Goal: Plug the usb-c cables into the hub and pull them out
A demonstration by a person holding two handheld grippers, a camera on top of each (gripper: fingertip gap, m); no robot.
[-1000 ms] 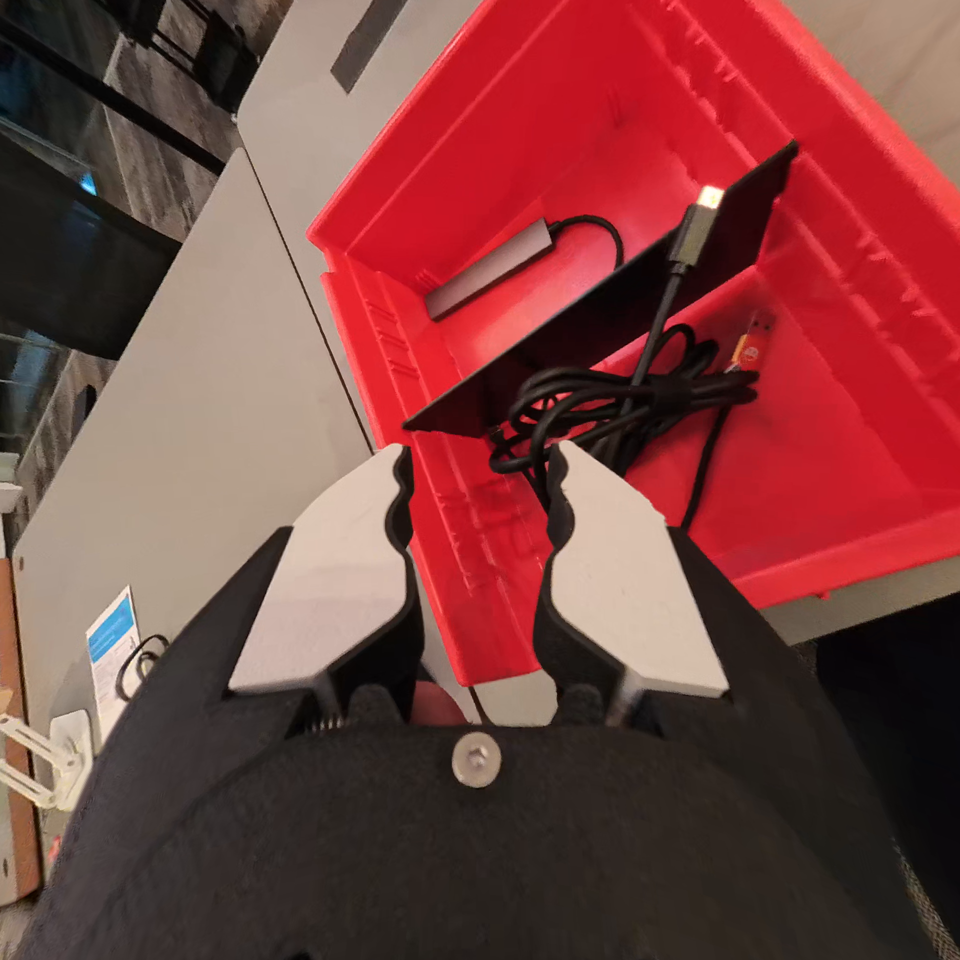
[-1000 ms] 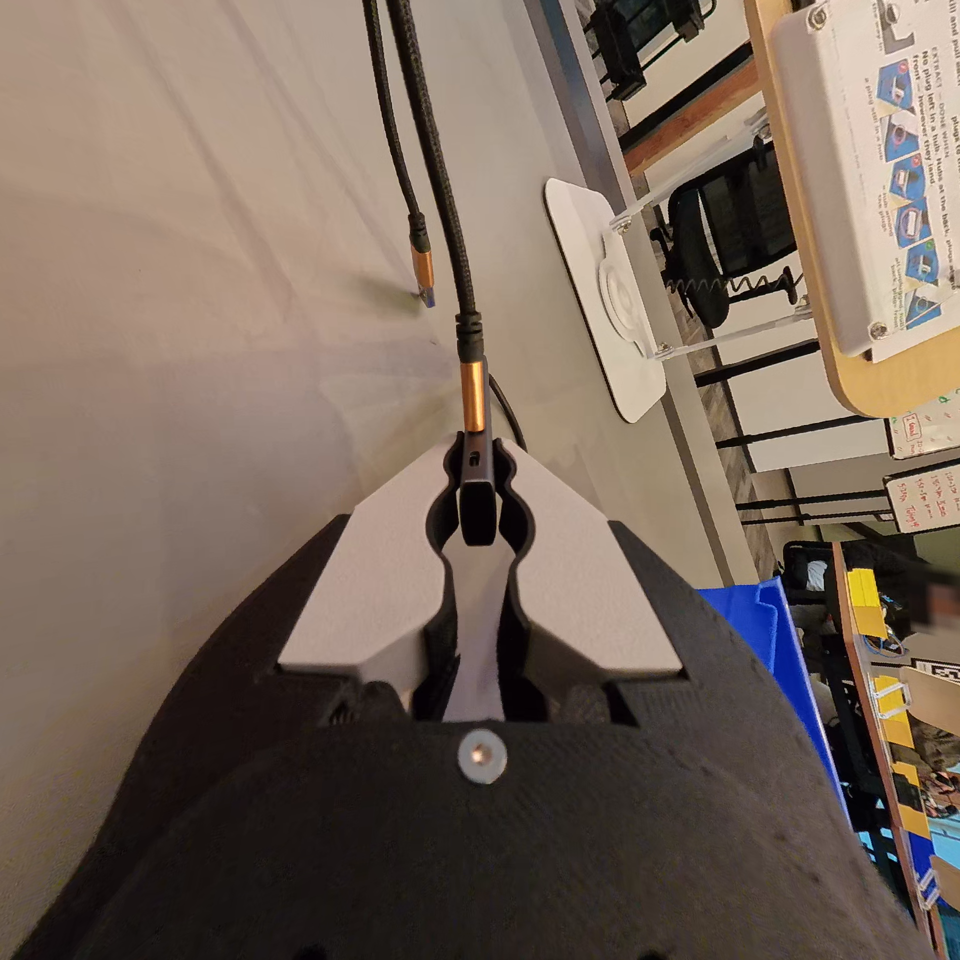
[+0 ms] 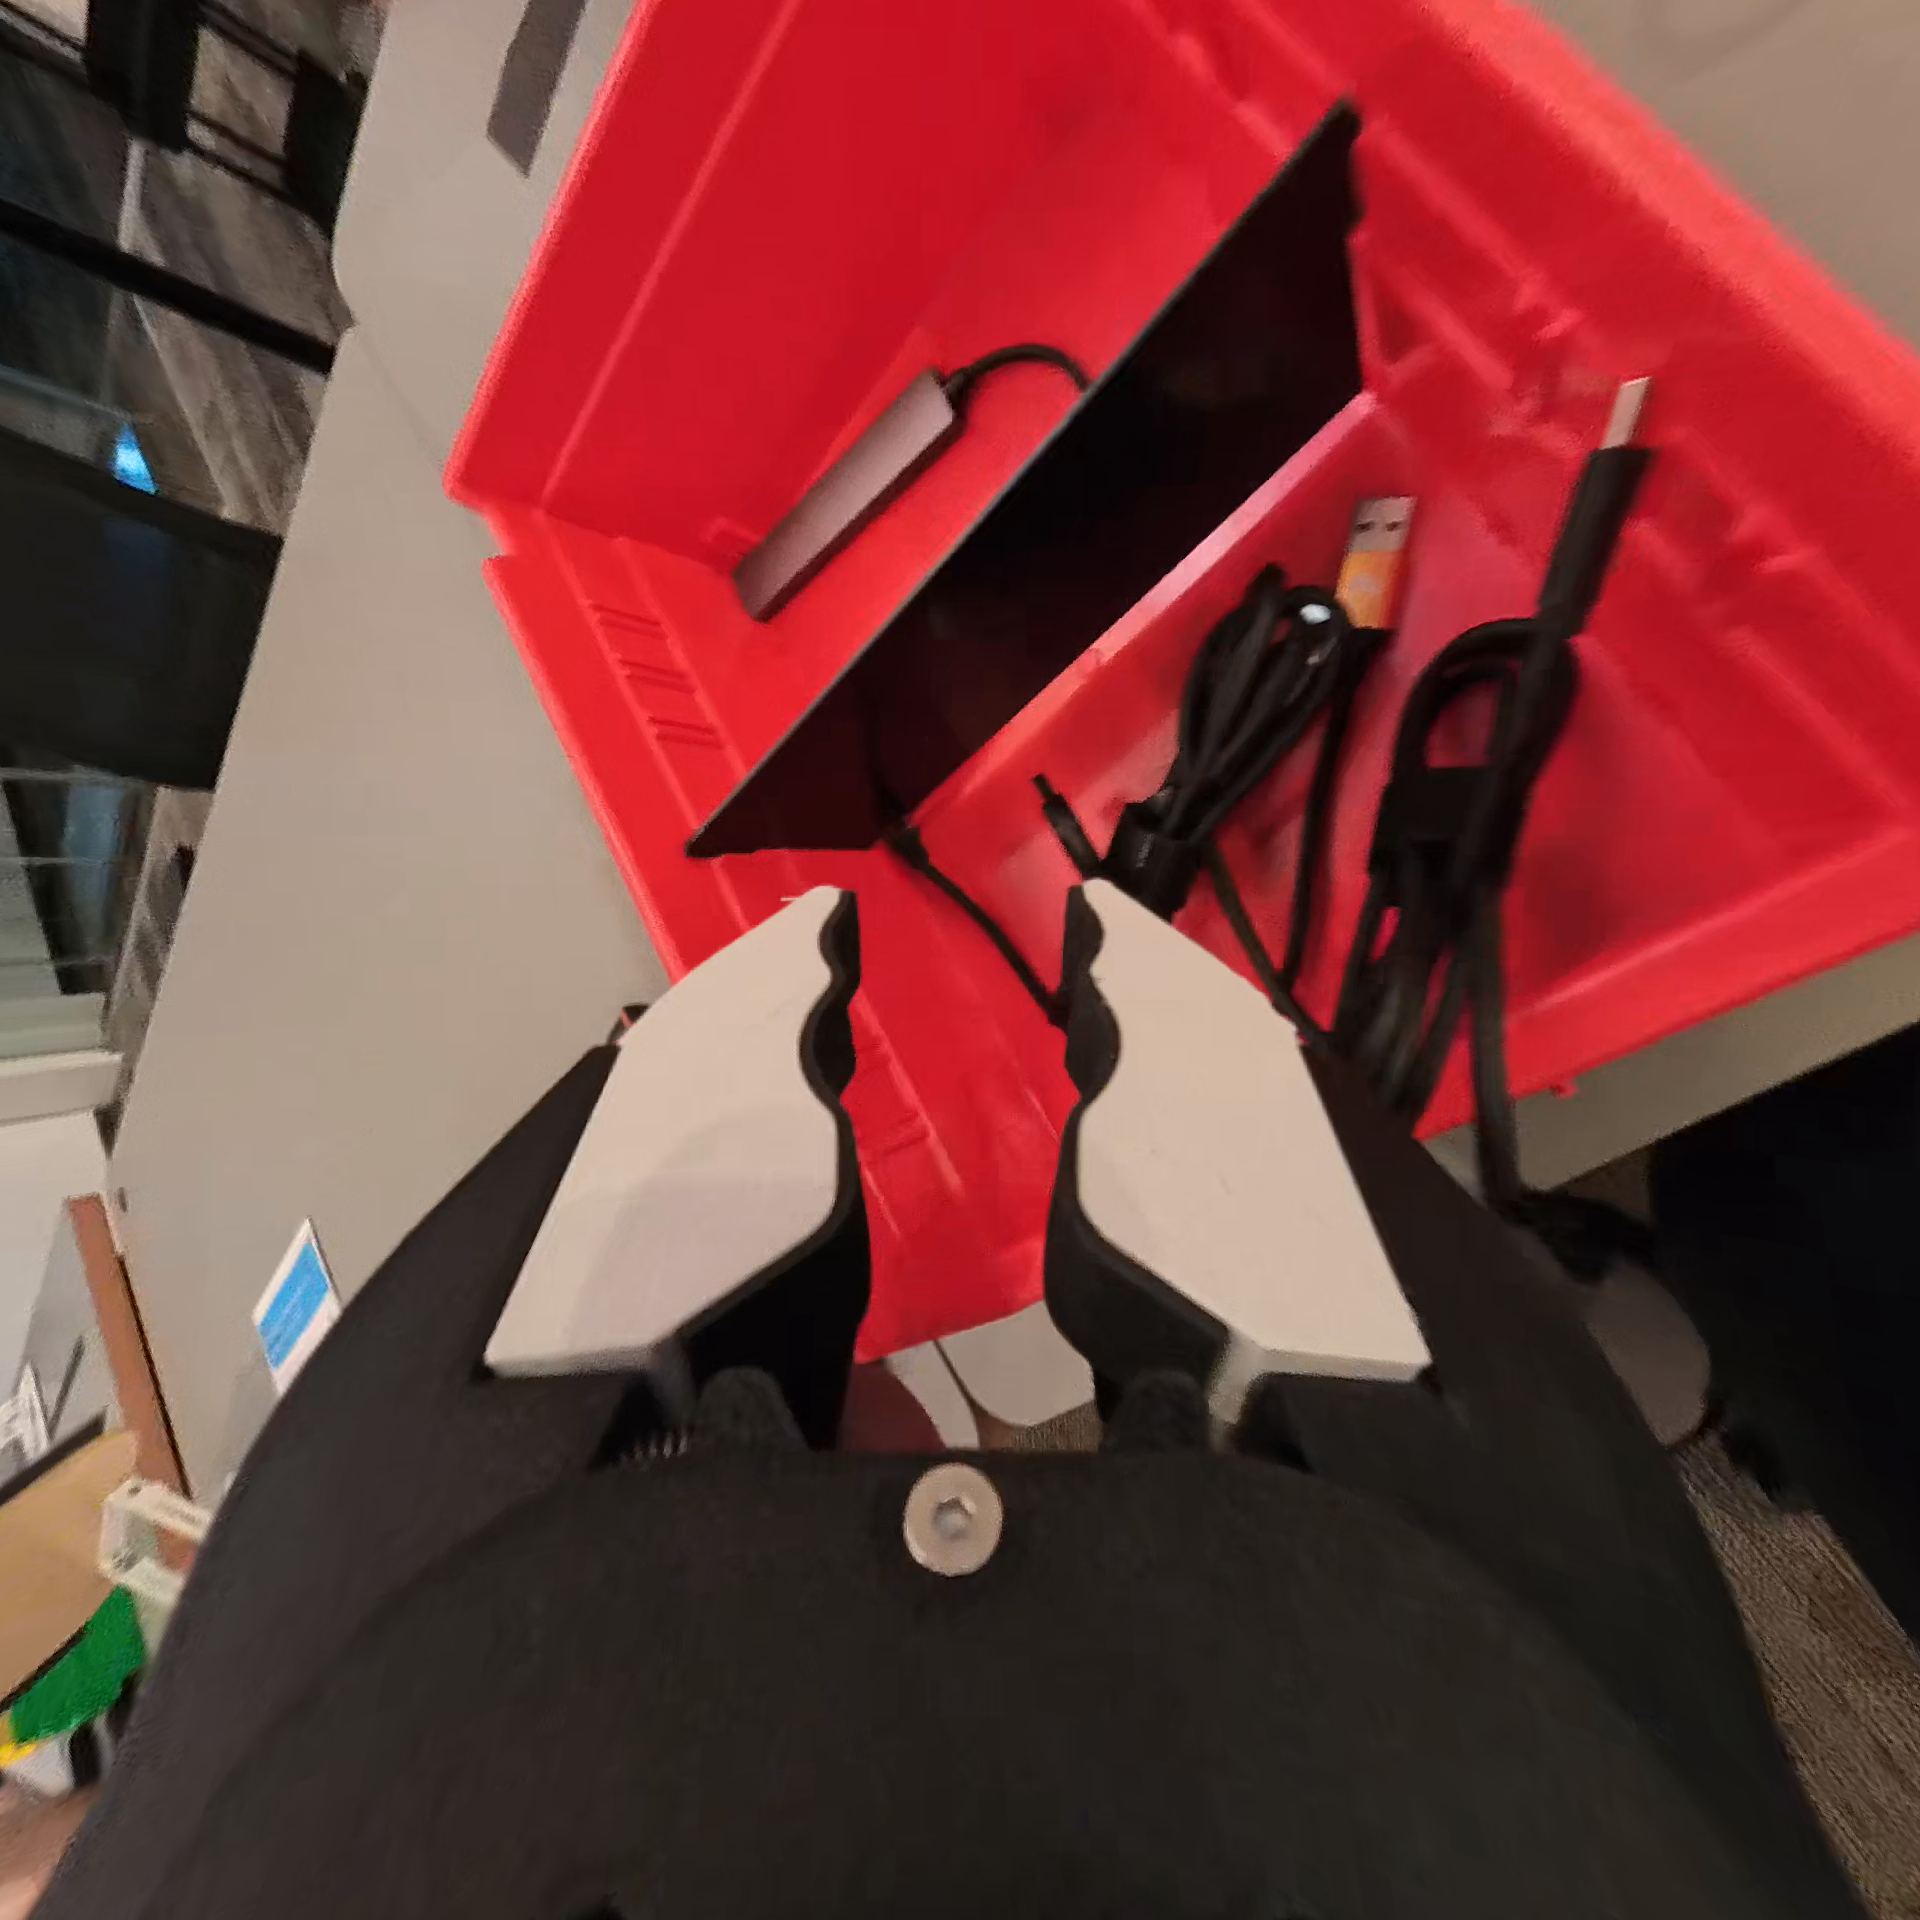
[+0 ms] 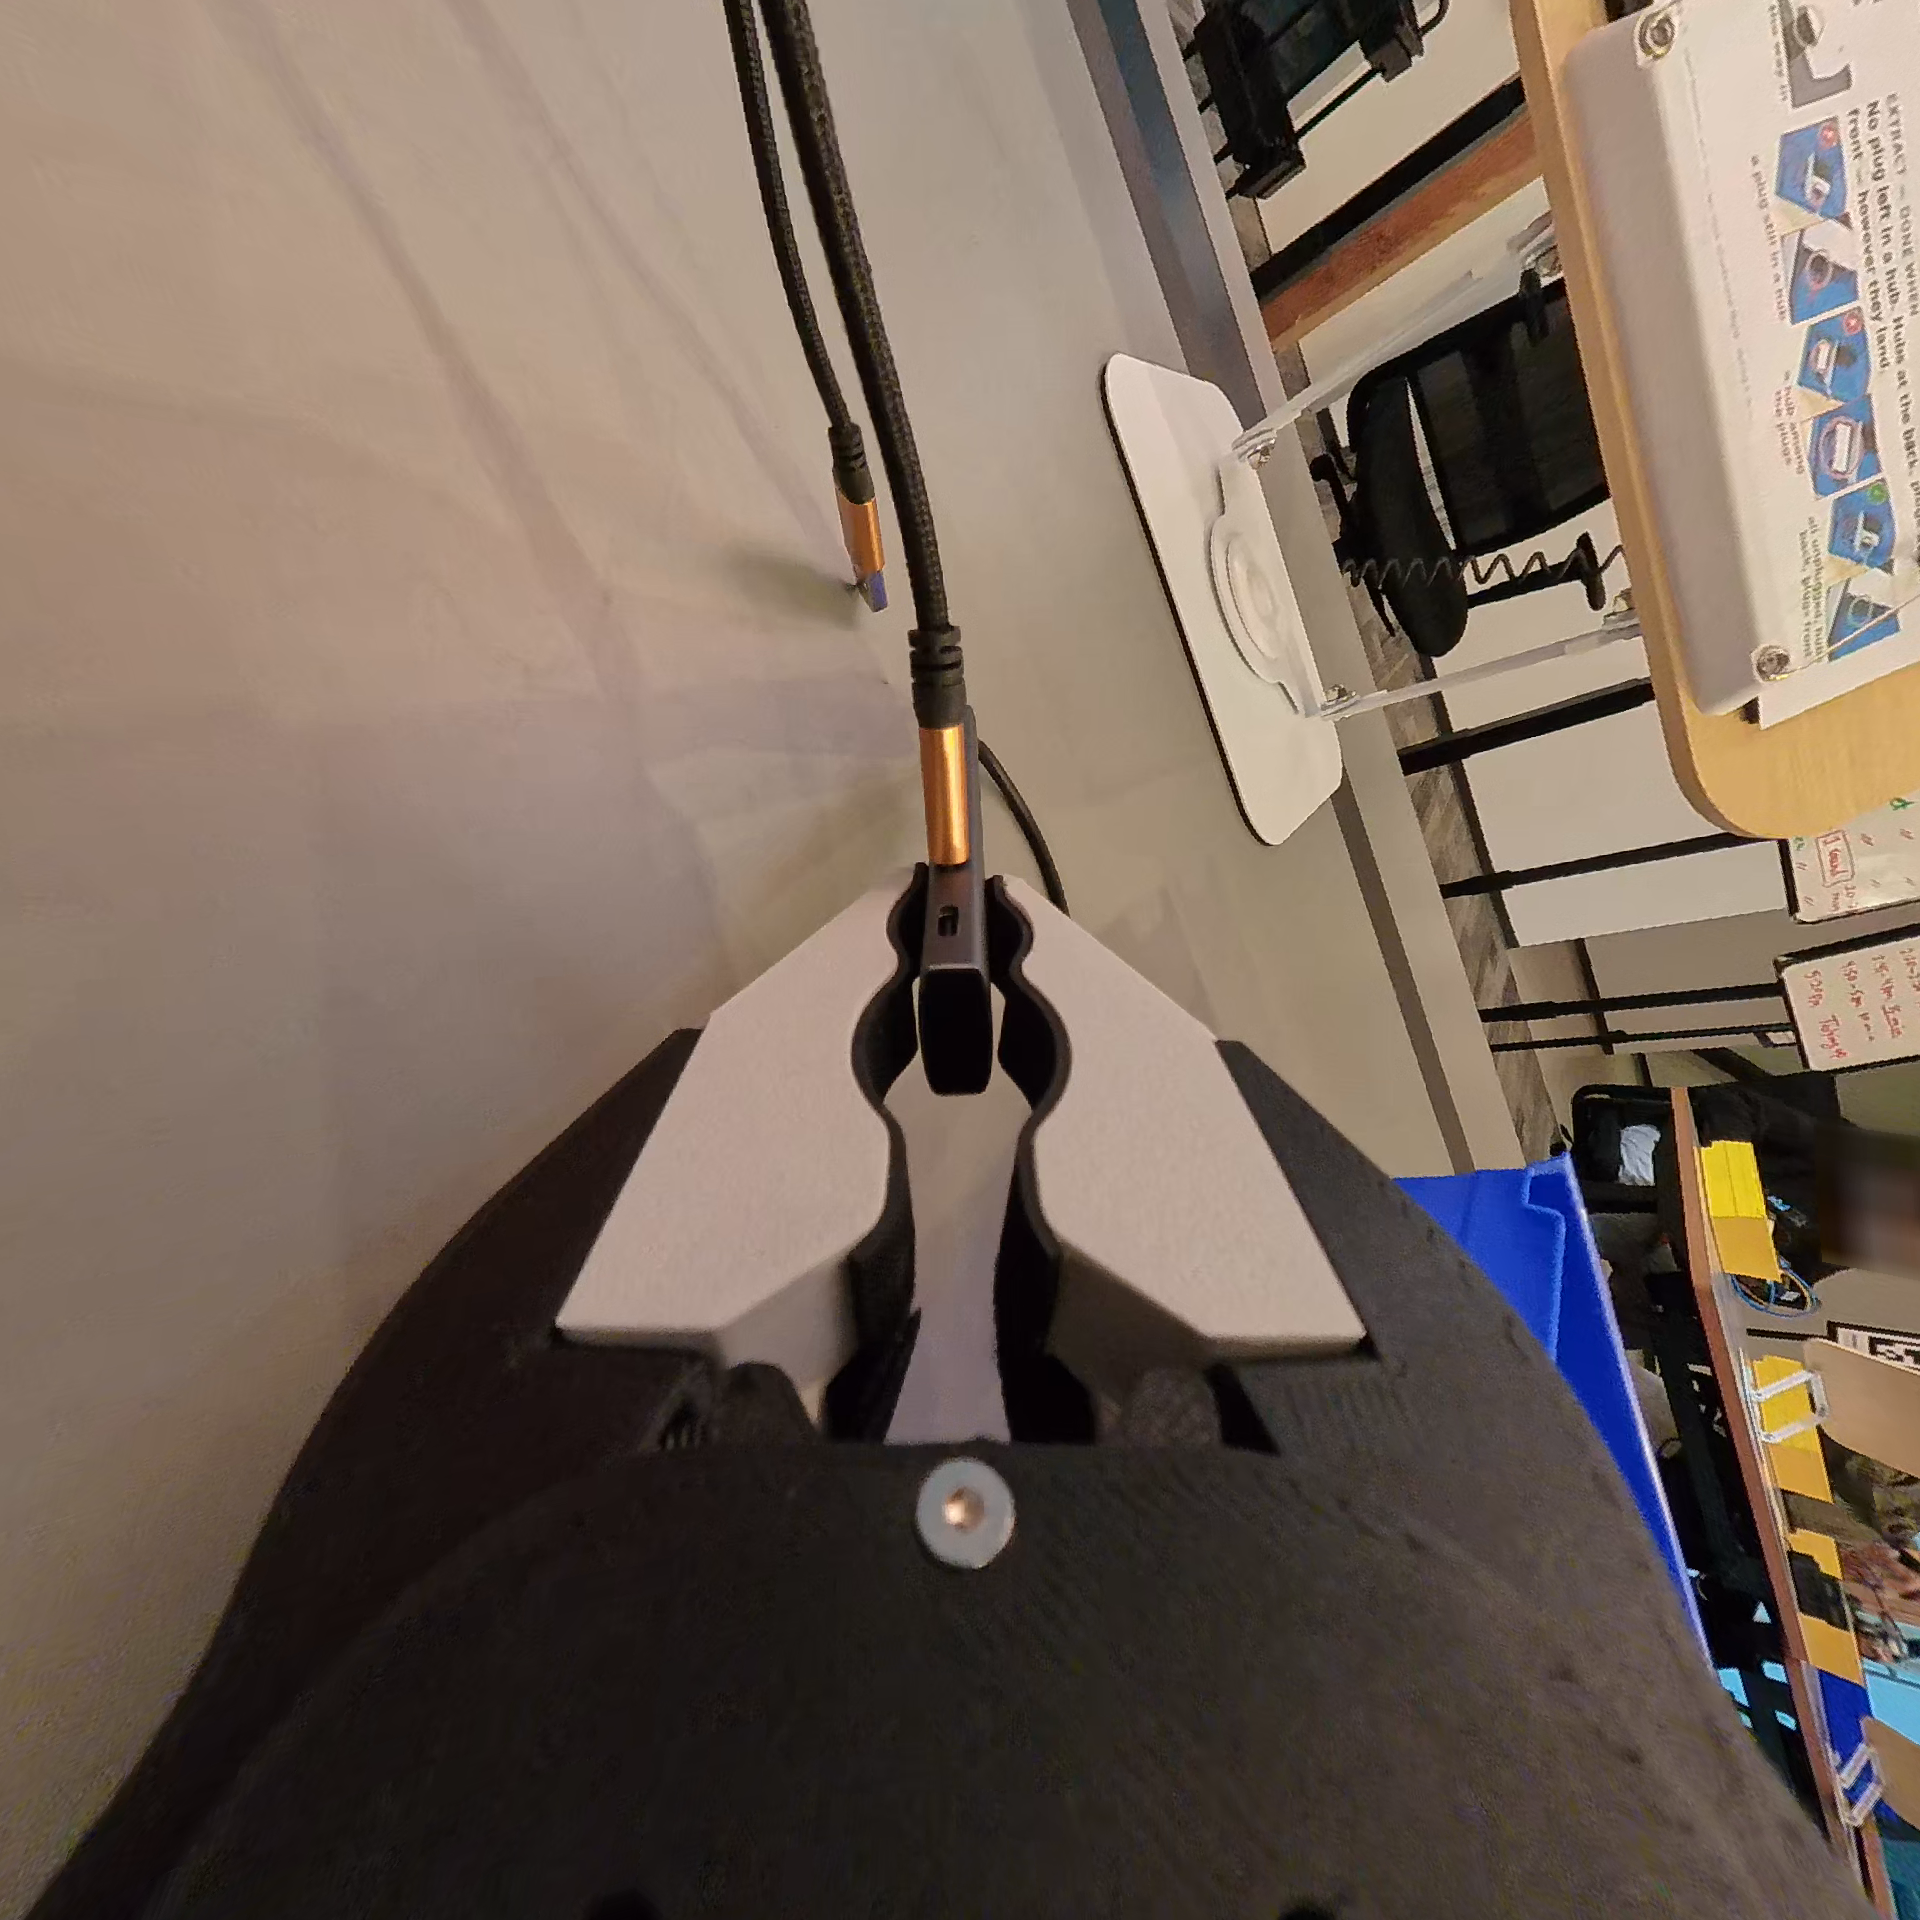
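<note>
A smooth grey table [image 4: 364, 520] carries a glossy red plastic bin [image 3: 1714, 727] with ribbed walls, split by a flat black divider [image 3: 1091, 582]. Behind the divider lies a slim grey metal hub [image 3: 842, 520]; in front sit two coiled black cables [image 3: 1455, 790], one with an orange plug. The left gripper [image 3: 961, 935] hovers at the bin's near edge, its jaws apart and empty. The right gripper [image 4: 954, 935] has its jaws clamped on a dark hub [image 4: 951, 997], into which a braided black cable [image 4: 862, 312] with a copper-coloured sleeve is plugged. A thinner braided cable [image 4: 857, 530] lies loose just to its left.
</note>
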